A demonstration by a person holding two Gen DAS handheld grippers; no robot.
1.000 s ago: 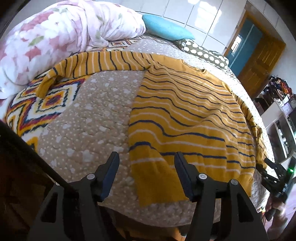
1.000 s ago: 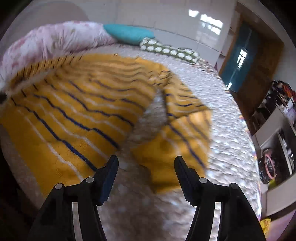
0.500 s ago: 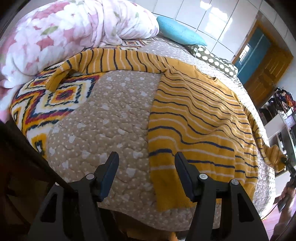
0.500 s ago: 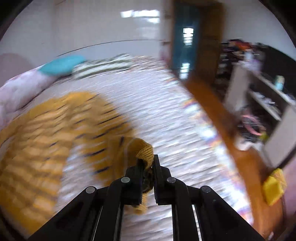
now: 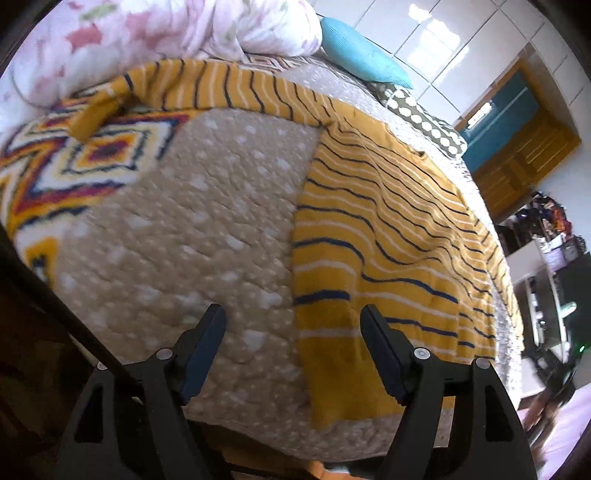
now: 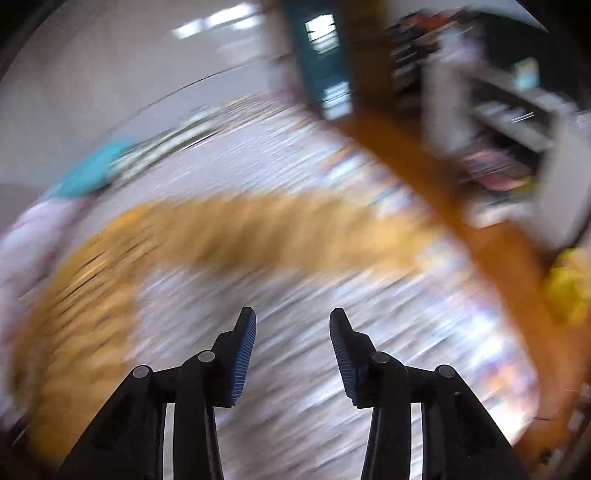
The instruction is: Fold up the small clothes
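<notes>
A mustard-yellow sweater [image 5: 388, 236] with navy and white stripes lies spread on the bed. One sleeve [image 5: 207, 85] stretches away to the left. My left gripper [image 5: 293, 325] hovers over the sweater's near left hem corner; its jaws are opening and hold nothing. The right wrist view is heavily blurred: the sweater [image 6: 229, 236] shows as an orange streak across the bed. My right gripper [image 6: 293, 325] hangs above bare bedspread with its jaws opening and nothing between them.
A beige dotted quilt [image 5: 192, 229] covers the bed, with a colourful diamond-pattern blanket [image 5: 85, 155] at left. A floral duvet [image 5: 155, 33], a teal pillow [image 5: 362, 55] and a dotted pillow [image 5: 424, 122] lie at the head. Shelves [image 5: 546, 266] and a wooden door [image 5: 517, 155] stand at right.
The right gripper closed on the sweater's right sleeve, swung it rightward, then released it and now stands open. The left gripper moved lower toward the hem and its jaws widened.
</notes>
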